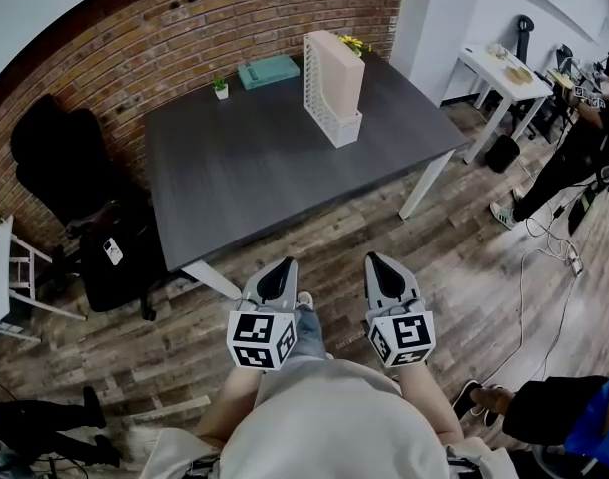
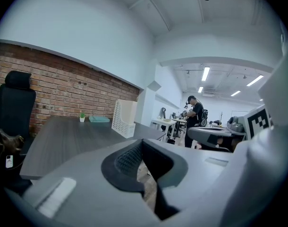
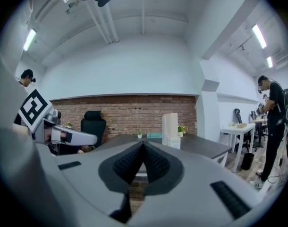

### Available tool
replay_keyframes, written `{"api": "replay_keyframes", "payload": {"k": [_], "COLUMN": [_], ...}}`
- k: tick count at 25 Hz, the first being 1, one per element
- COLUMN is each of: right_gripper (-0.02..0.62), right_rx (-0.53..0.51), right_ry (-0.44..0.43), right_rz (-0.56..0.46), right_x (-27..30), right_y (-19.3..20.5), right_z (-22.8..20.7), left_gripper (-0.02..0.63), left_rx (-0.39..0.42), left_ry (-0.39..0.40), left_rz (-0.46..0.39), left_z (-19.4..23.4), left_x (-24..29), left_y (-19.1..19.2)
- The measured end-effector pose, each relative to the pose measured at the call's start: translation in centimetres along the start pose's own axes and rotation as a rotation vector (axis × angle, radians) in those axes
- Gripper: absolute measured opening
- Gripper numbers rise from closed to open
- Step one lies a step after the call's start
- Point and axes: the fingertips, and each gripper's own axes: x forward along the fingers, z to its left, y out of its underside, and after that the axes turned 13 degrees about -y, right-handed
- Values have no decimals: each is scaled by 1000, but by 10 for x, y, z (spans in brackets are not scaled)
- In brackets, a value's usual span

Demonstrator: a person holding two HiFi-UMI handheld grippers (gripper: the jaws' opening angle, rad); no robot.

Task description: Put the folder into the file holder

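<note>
now holding the left gripper (image 1: 285, 264) and right gripper (image 1: 372, 260) low, short of the dark matte table (image 1: 245, 178), pressing the ribbed black pads (image 3: 156, 164) of each together on nothing; seeing the flat teal folder (image 1: 269, 71) lying near the brick wall (image 1: 185, 38), apart from the tall white perforated file holder (image 1: 333, 88).

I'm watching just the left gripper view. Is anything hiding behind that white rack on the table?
Observer: Yes, a small yellowish plant stands just beyond the file holder.
Operator: Are the other tongs holding anything?
Observer: No, the right tongs are shut, nothing between them.
Operator: Are we at the table yet?
Observer: Not quite; the left tongs and right tongs hang over the wooden floor, short of the table edge.
</note>
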Motion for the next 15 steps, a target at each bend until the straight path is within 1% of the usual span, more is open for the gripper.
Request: {"api": "replay_keyframes", "payload": {"k": [15], "right_gripper": [2], "right_rx": [26], "right_ry": [13], "right_rz": [13], "right_x": [7], "right_y": [1], "right_z": [-12], "left_gripper": [11], "left_rx": [27], "left_ry": [25], "left_rz": [6], "left_z": [-5], "left_x": [11], "left_y": [-4]}}
